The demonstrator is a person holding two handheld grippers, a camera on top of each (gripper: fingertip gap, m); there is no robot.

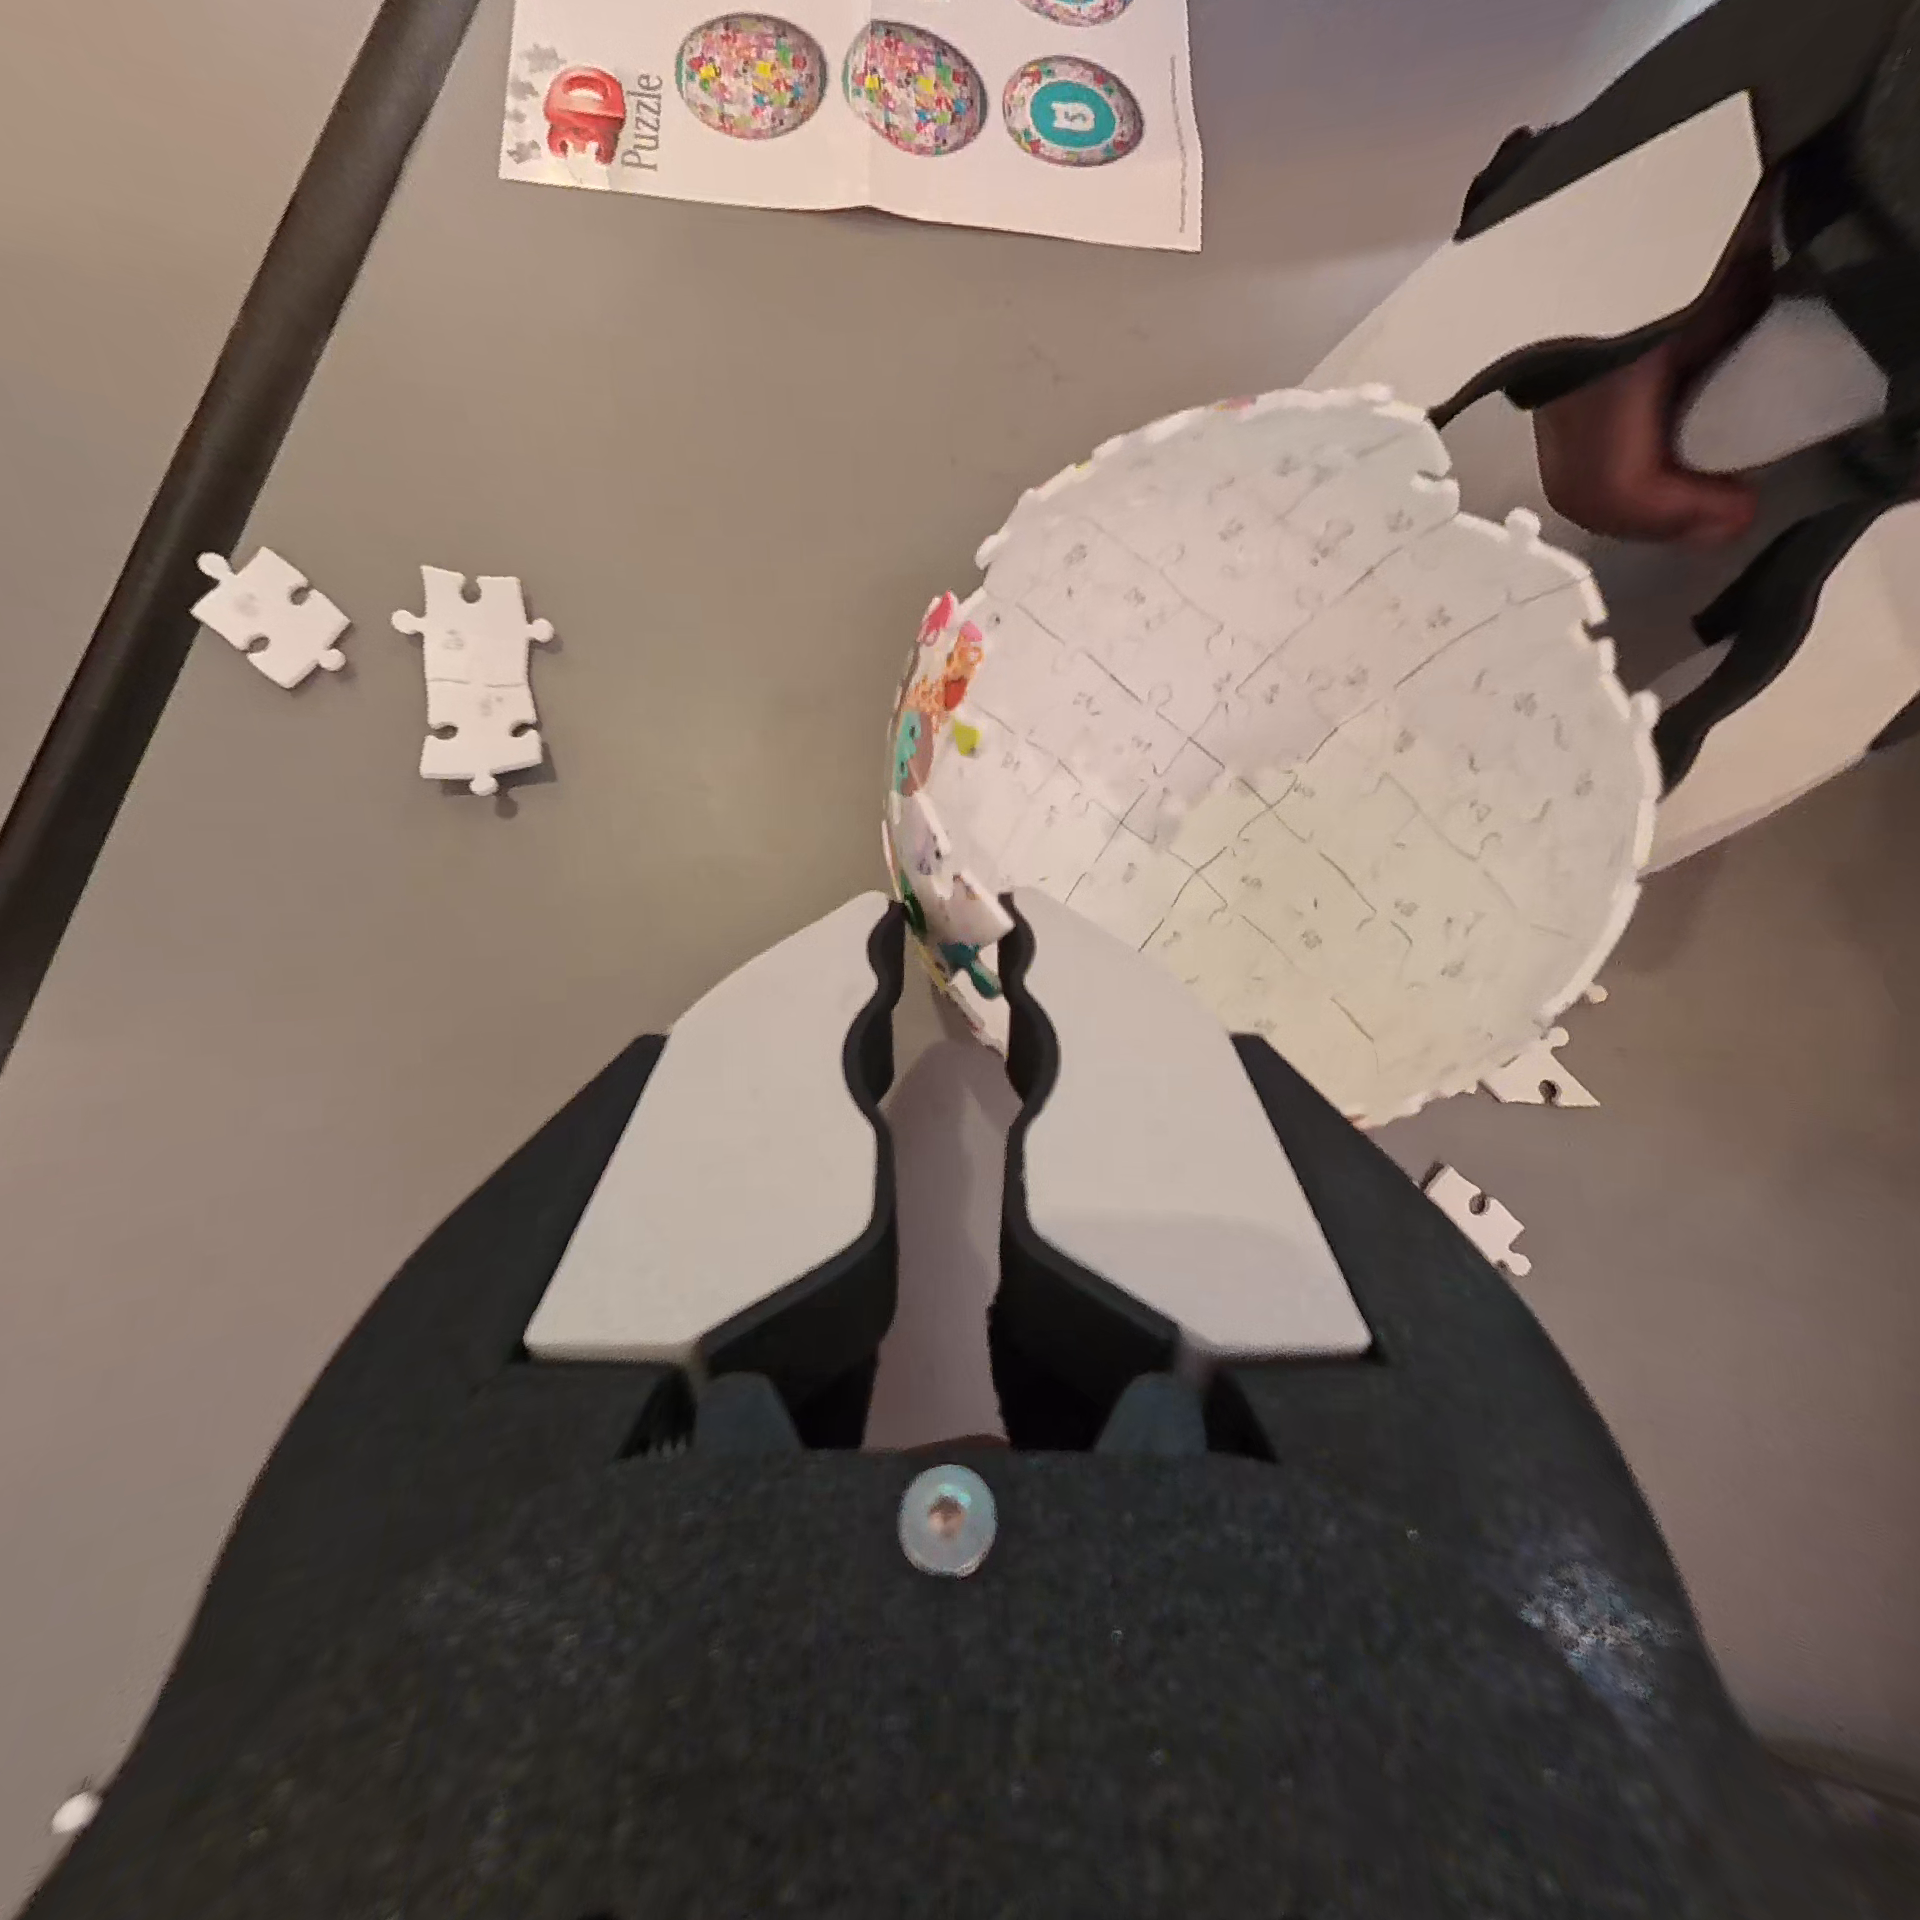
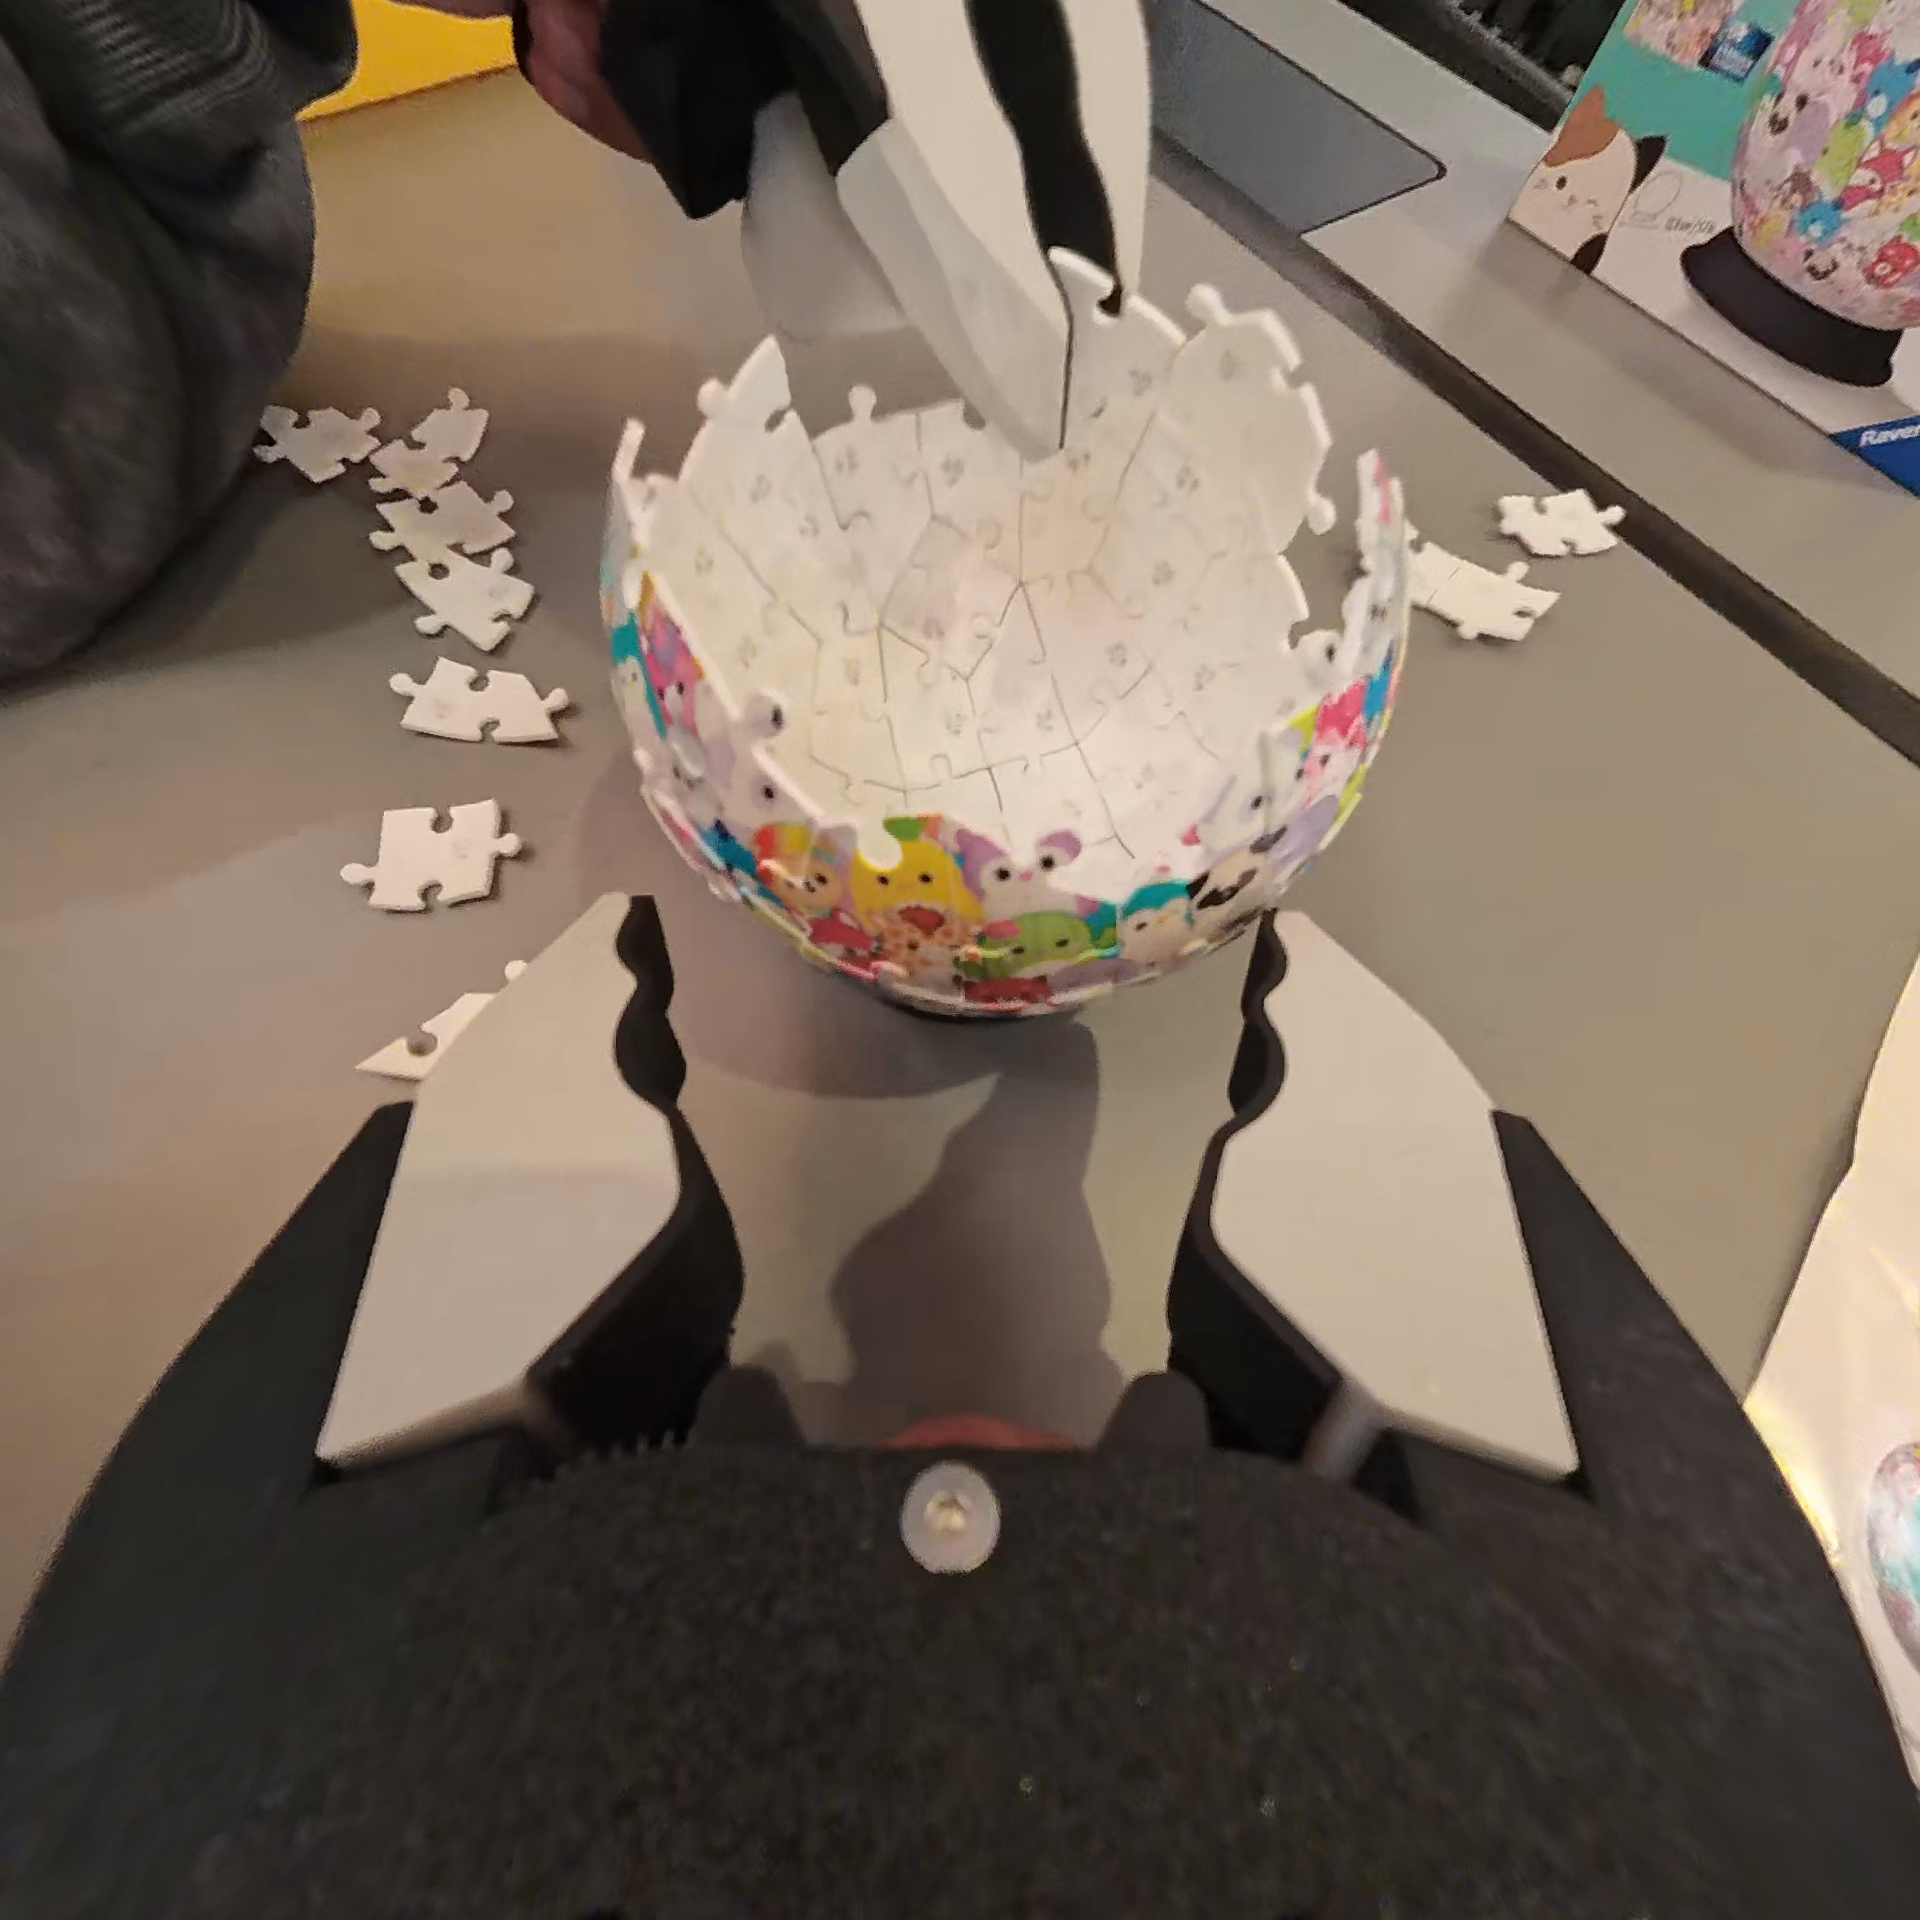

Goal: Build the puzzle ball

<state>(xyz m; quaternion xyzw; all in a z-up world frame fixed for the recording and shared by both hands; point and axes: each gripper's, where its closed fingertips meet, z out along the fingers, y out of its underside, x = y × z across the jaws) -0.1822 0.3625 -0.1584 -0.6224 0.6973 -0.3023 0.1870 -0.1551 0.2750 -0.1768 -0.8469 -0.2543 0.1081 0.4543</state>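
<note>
- A half-built puzzle ball (image 2: pixel 997 727), an open bowl of joined pieces with a white inside and cartoon animals printed on the outside, sits on a grey table (image 2: pixel 1507 987).
- The left gripper (image 1: pixel 954 920) reaches to the ball's rim, its two fingers drawn close together and pinching a piece (image 1: pixel 971 899) at the edge of the shell; the right wrist view shows that gripper (image 2: pixel 1086 281) coming down onto the far rim of the ball with a white piece between its tips.
- The right gripper (image 2: pixel 951 951) hangs just short of the ball's near side, its fingers spread wide and holding nothing, with bare table between them.
- In the left wrist view the right gripper (image 1: pixel 1558 499) appears beyond the ball, held in a person's hand (image 1: pixel 1631 468).
- Loose white pieces (image 2: pixel 447 540) lie face down in a scatter on the table to the left of the ball in the right wrist view, and a few more (image 2: pixel 1486 582) lie to its right.
- Seen from the left gripper, a single piece (image 1: pixel 272 615) and a joined pair (image 1: pixel 478 675) lie well apart from the ball, near a dark strip (image 1: pixel 208 488) along the table.
- A folded instruction sheet (image 1: pixel 852 114) with pictures of the finished ball lies flat beyond the ball in the same view.
- The puzzle's box (image 2: pixel 1725 177) stands behind and to the right of the ball in the right wrist view.
- A grey sleeve (image 2: pixel 135 332) rests on the table to the left of the ball, past the scattered pieces.
</note>
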